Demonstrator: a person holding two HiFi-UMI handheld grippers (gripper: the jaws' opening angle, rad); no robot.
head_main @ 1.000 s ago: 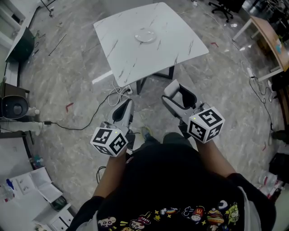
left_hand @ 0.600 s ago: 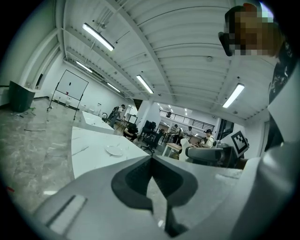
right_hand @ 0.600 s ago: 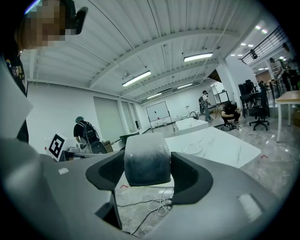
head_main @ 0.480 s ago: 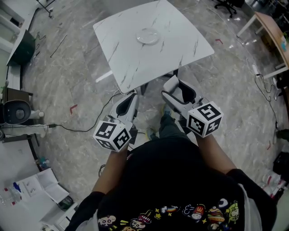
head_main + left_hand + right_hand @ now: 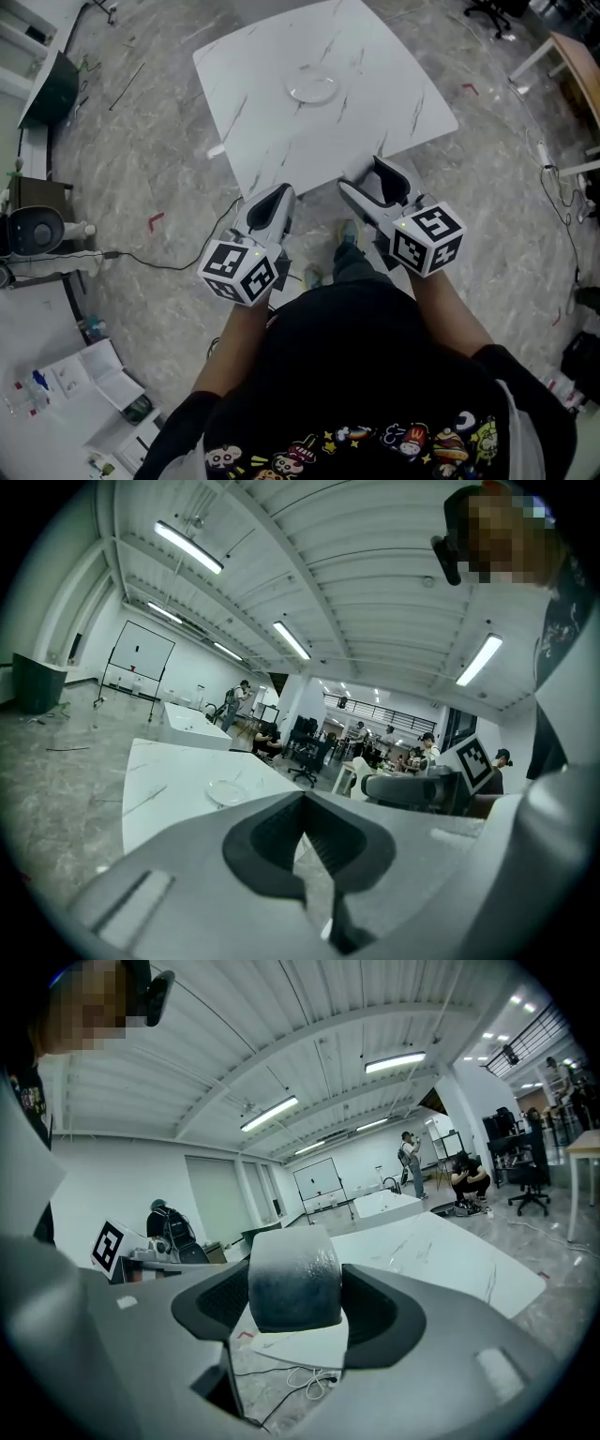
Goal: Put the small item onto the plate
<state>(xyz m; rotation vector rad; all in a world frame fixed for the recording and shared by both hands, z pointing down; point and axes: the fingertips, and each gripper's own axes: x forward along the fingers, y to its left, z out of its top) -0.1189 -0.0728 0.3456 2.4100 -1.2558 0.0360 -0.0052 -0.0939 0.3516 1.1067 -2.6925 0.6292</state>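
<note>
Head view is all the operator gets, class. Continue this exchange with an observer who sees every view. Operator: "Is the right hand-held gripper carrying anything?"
Observer: Yes. The right gripper view shows the right hand-held gripper shut on the small item, a rounded grey piece.
Operator: And the left one?
Observer: The left gripper view shows the left hand-held gripper with its jaws together and nothing between them.
Operator: What lies past the table?
Observer: In the left gripper view, a person stands far behind the table.
</note>
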